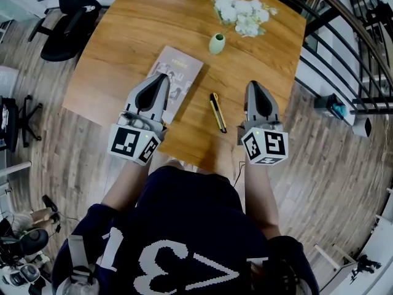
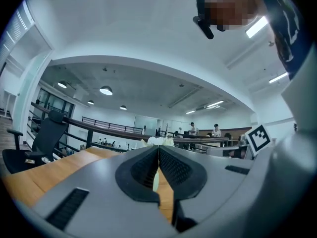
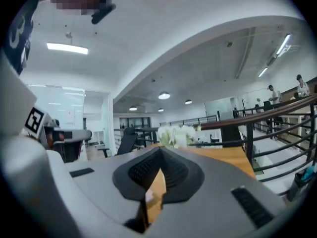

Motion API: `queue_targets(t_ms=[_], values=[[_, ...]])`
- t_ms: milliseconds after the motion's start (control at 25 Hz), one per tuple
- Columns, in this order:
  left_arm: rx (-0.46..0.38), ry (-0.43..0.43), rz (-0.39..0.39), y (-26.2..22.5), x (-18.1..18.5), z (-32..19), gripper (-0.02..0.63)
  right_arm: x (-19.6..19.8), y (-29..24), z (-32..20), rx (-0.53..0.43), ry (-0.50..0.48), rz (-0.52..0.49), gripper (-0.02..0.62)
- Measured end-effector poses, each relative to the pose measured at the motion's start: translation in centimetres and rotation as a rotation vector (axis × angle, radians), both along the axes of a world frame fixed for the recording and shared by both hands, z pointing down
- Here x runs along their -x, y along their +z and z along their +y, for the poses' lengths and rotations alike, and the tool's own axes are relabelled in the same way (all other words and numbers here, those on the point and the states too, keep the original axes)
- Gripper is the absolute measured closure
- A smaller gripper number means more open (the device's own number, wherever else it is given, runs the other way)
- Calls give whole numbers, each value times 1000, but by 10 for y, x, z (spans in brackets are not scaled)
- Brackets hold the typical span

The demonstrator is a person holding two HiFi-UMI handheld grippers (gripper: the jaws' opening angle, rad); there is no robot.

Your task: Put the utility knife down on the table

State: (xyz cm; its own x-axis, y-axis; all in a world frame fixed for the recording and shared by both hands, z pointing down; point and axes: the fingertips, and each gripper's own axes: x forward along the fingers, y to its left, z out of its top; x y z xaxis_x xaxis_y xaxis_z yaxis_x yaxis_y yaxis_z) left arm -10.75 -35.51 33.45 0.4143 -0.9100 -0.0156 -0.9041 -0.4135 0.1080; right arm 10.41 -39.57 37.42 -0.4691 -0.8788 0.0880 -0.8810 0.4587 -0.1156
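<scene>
Left gripper (image 1: 161, 78) jaws meet with nothing between them, as its own view shows me; it hangs over the booklet (image 1: 182, 72). Only my head view shows the utility knife (image 1: 217, 112), lying flat on the table (image 1: 123, 42) between both grippers. Right gripper (image 1: 253, 86) is likewise closed and empty.

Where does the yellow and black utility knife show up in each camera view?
Head view: yellow and black utility knife lies flat on the wooden table, near the picture's centre.
Left gripper view: not in it.
Right gripper view: not in it.
Shared landmark: white flower bunch.
</scene>
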Motion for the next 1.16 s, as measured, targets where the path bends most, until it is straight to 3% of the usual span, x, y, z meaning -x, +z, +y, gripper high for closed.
queue_targets(t_ms=[160, 320, 1160], values=[[-60, 5, -6, -29, -3, -4, 591, -17, -73, 7, -155, 33, -89, 571], [-106, 7, -31, -50, -8, -6, 591, -23, -107, 18, -222, 34, -113, 571], [-150, 29, -37, -72, -22, -1, 591, -26, -140, 35, -282, 29, -129, 571]])
